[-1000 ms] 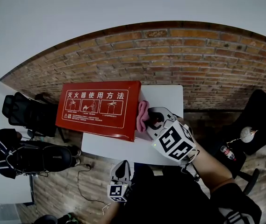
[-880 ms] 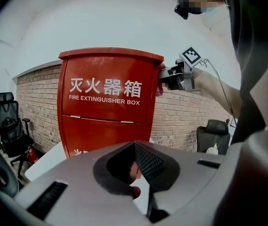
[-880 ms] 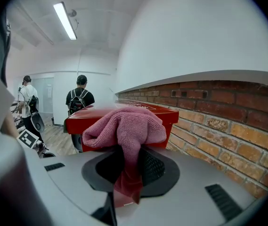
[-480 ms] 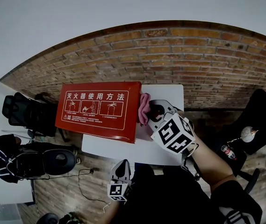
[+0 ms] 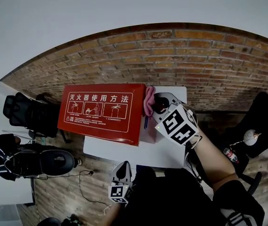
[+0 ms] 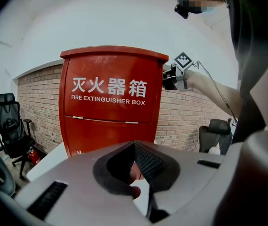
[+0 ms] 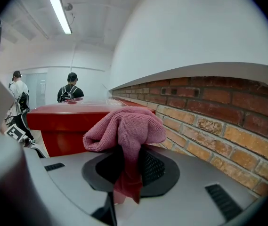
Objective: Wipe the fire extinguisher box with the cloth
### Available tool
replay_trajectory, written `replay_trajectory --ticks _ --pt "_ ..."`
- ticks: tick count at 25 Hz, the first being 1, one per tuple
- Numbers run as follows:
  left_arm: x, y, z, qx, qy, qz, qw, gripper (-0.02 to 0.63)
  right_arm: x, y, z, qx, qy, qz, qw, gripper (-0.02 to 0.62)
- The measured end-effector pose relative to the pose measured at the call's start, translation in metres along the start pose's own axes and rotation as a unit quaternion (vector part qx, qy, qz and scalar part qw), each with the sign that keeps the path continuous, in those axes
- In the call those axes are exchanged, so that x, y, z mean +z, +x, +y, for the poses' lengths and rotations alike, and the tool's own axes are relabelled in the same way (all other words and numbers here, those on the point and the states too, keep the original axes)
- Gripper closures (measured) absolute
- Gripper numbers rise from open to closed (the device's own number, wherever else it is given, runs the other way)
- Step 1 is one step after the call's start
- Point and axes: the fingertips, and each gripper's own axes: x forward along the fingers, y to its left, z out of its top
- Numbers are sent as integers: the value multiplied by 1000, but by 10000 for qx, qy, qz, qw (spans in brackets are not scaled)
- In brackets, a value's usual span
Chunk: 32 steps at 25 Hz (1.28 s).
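Head view: tall red metal fire extinguisher box (image 5: 101, 109) stands on the white tabletop (image 5: 164, 149), its back close to the red brick wall (image 5: 195, 60). White instruction panel faces up toward the camera.

Right gripper (image 5: 158, 105): jaws clamped on the pink terry cloth (image 5: 149, 100). In the right gripper view the cloth (image 7: 124, 131) bunches above the pinch, with a short tail hanging down between the jaws. The cloth sits at the box's upper right corner, apparently touching that edge.

Left gripper (image 5: 122, 167): low and near the body, well apart from the box. Left gripper view shows its jaws drawn together with nothing held — the box front (image 6: 110, 102) is merely in line behind them.

Judgement: wiping step in hand, working the right side near the top. Lid and front panel probably remain.

Next move calls for a firm pinch and steady cloth pressure along a face — without shoving the free-standing box. The idle left gripper could brace it.
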Motion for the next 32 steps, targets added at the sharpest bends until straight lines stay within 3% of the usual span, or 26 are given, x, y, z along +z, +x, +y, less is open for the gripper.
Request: replay_trajectory --ticks 16,32 --pt "-9 -3 9 114 -99 100 9998 589 -11 12 -9 -13 -2 -47 10000 506" --pt "-14 -9 13 138 -98 169 9997 589 -58 33 -1 11 2 300 9996 506"
